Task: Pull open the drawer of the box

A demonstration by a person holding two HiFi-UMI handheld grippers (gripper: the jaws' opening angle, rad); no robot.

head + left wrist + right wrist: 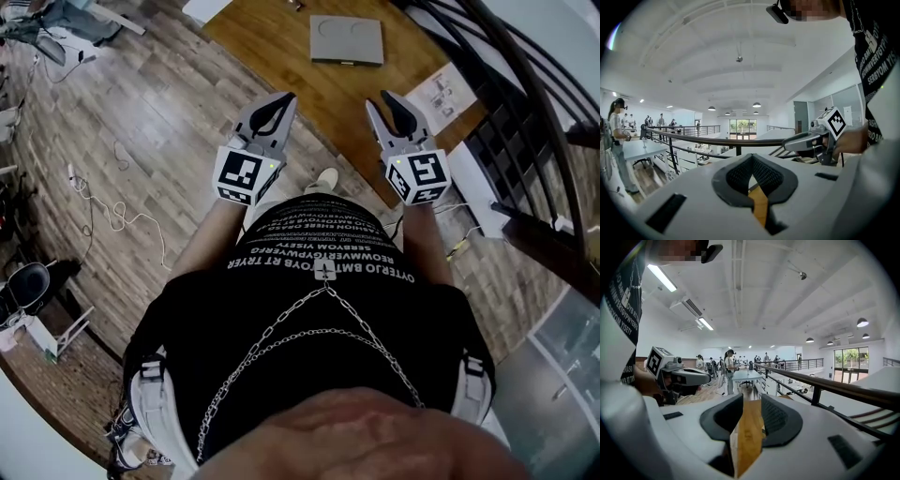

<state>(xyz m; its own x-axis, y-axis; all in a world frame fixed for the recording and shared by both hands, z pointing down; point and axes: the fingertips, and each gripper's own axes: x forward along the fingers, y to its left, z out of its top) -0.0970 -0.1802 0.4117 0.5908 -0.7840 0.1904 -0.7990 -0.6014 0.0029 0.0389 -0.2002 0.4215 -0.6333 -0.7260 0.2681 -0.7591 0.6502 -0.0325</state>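
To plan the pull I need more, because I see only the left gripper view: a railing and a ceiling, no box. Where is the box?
Observer: The box lies on the wooden table, ahead of your left tongs, untouched.
Operator: Are the right tongs open?
Observer: Yes, the right tongs stand apart, with nothing between them.
Operator: Is something near the box?
Observer: A printed sheet lies right of it, apart from it.
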